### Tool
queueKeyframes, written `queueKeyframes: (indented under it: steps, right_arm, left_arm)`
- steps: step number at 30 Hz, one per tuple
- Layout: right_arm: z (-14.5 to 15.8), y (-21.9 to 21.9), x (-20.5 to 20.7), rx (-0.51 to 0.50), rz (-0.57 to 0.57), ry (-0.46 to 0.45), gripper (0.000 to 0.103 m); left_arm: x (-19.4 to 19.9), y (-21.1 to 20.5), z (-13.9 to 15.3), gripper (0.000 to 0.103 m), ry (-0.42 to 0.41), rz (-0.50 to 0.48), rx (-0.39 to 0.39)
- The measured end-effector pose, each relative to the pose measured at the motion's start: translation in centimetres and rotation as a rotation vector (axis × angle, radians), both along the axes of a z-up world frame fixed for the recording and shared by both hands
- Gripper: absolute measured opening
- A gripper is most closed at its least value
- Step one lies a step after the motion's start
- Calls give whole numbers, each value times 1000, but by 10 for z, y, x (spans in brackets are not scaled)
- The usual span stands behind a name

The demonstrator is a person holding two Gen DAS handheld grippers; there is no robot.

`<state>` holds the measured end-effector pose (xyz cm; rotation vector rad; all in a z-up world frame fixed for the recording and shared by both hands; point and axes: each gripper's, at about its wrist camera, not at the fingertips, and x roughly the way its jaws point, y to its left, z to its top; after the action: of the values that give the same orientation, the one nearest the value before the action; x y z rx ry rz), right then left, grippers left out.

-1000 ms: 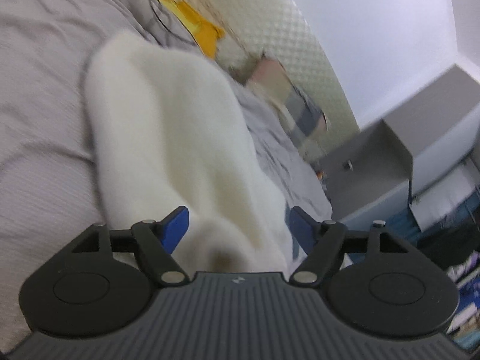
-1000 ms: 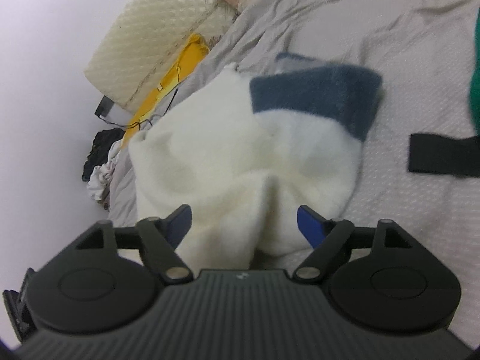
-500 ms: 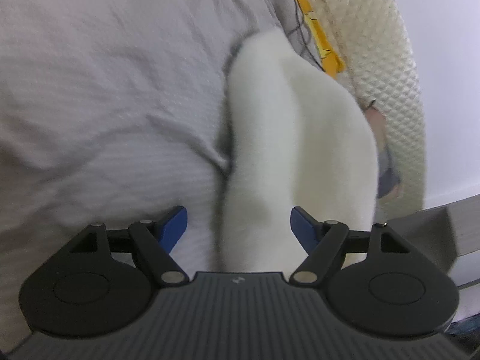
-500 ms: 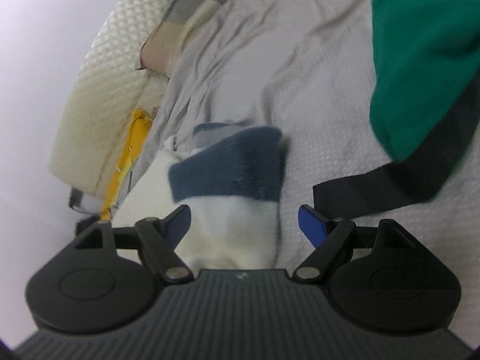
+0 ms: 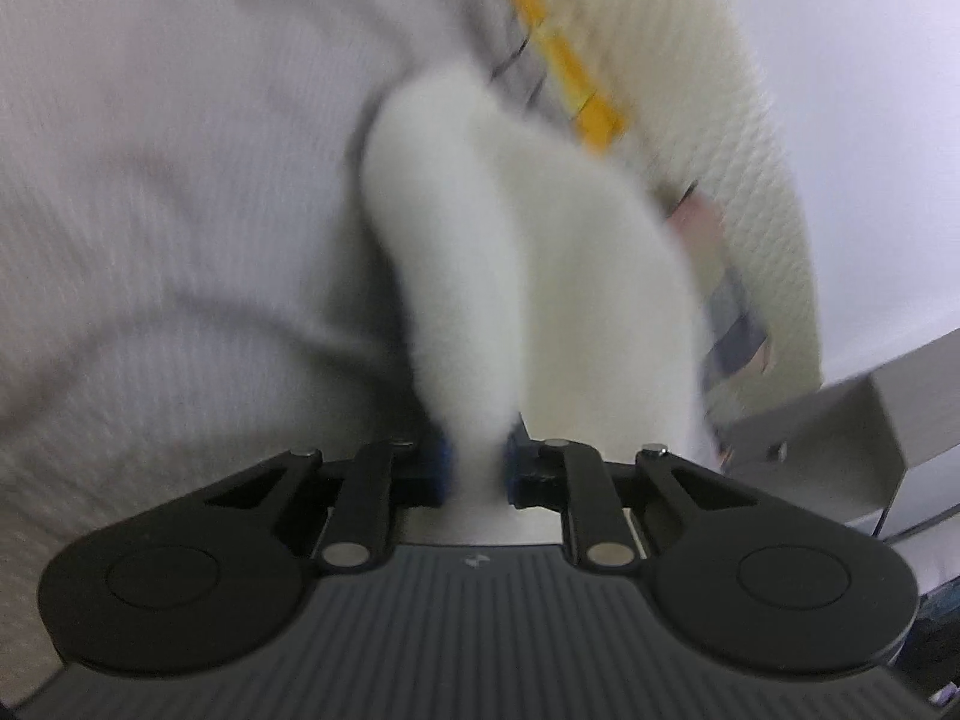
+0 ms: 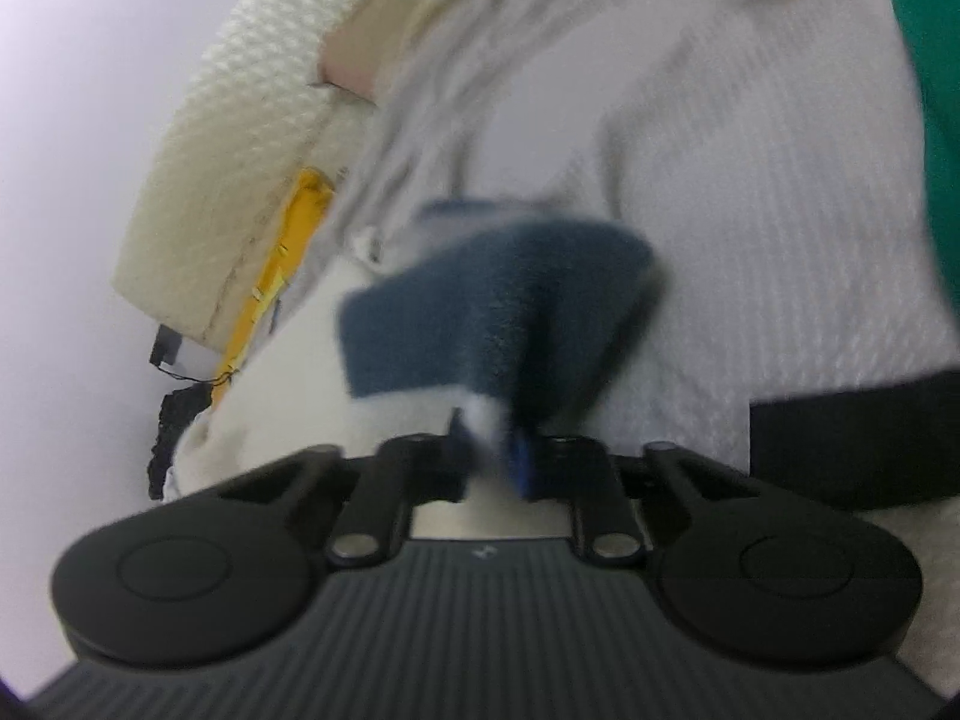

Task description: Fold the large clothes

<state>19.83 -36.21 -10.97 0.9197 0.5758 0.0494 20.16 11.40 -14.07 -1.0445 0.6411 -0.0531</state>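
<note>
A fluffy white garment (image 5: 540, 252) with a dark blue band (image 6: 492, 312) lies bunched on the grey bed sheet (image 5: 180, 180). In the left wrist view my left gripper (image 5: 474, 462) has its jaws closing on a narrow ridge of the white fabric, and the blue pads press it from both sides. In the right wrist view my right gripper (image 6: 489, 450) is shut on a pinch of white fabric just below the blue band. Both views are blurred by motion.
A green garment (image 6: 936, 90) and a black strap (image 6: 852, 438) lie on the sheet to the right. A cream quilted headboard (image 5: 738, 150) with a yellow item (image 5: 558, 66) runs along the bed's far edge. A grey cabinet (image 5: 870, 432) stands beyond the bed.
Both grippers went from wide open to closed on the white garment. Each has dropped closer to the bed and rolled, so the views have swung.
</note>
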Motion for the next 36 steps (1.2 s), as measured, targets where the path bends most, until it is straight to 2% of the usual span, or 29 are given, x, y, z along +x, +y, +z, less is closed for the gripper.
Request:
queueKeyframes:
  steps: [3, 6, 12, 15, 17, 20, 23, 26, 30, 32, 36]
  right_arm:
    - [27, -4, -23, 0, -38, -103, 10]
    - [54, -4, -46, -29, -48, -186, 9]
    - [107, -15, -84, -82, -87, -349, 9]
    - [126, -25, -85, -139, -119, -376, 8]
    - [127, -29, -67, -162, -110, -343, 8]
    - [112, -29, -24, -224, -66, -213, 8]
    - [76, -37, 22, -240, -25, -22, 9]
    - [39, -47, 45, -227, -18, 78, 9]
    - [2, -60, 62, -169, -12, 135, 9]
    - [-3, -63, 64, -132, -16, 130, 10]
    - [-9, -57, 77, -196, 9, 127, 11]
  left_arm:
    - [-19, 5, 26, 17, -90, 45, 36]
    - [-36, 7, 46, 17, -136, 52, 71]
    - [-76, 18, 86, 17, -242, 1, 87]
    - [-75, 25, 102, 17, -278, -25, 112]
    - [-59, 27, 105, 18, -265, -53, 146]
    - [-24, 22, 97, 19, -191, -87, 239]
    - [17, 8, 73, 22, -106, -115, 309]
    - [44, -3, 48, 25, -46, -133, 363]
    - [67, -3, 25, 28, -29, -123, 356]
    - [78, -4, 15, 28, -21, -116, 354]
    - [96, -7, -2, 28, -2, -127, 361]
